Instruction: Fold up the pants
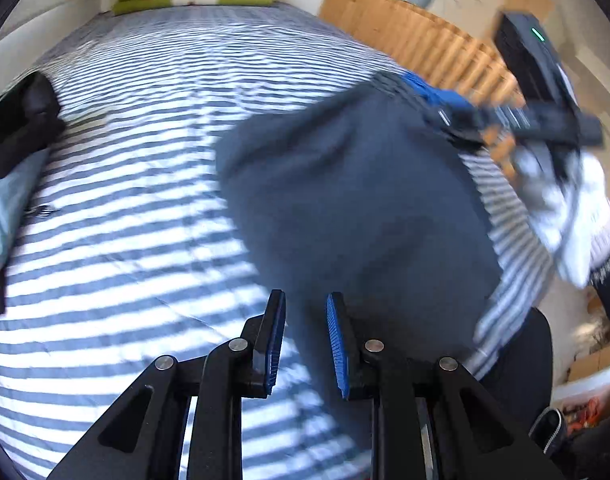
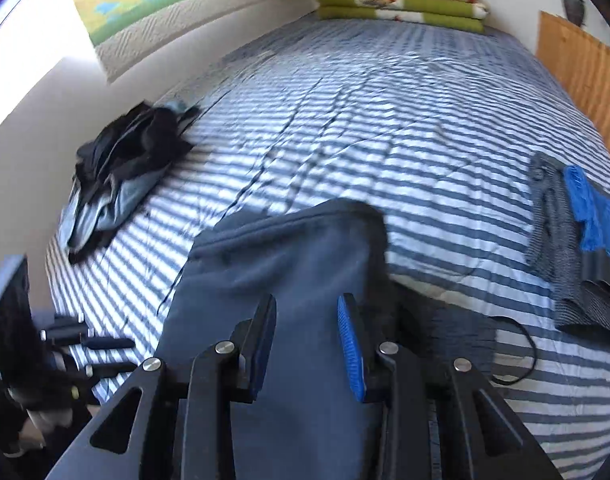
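Dark blue pants (image 1: 345, 200) lie bunched on the striped bed cover (image 1: 145, 200), near its front edge. My left gripper (image 1: 305, 304) hovers over the near left edge of the pants, open, with nothing between its blue pads. In the right wrist view the pants (image 2: 285, 248) stretch away from under my right gripper (image 2: 307, 308). That gripper is open above the cloth, and its pads do not press on it. Both views are blurred by motion. A white-sleeved hand (image 1: 577, 216) holds the right tool at the far right of the left wrist view.
A heap of black and light blue clothes (image 2: 125, 160) lies at the bed's left edge by the wall. Grey and blue garments (image 2: 565, 232) lie at the right edge. Folded green blankets (image 2: 401, 0) sit at the head. A wooden panel (image 1: 405, 28) flanks the bed. A black cable (image 2: 521, 360) lies near the front.
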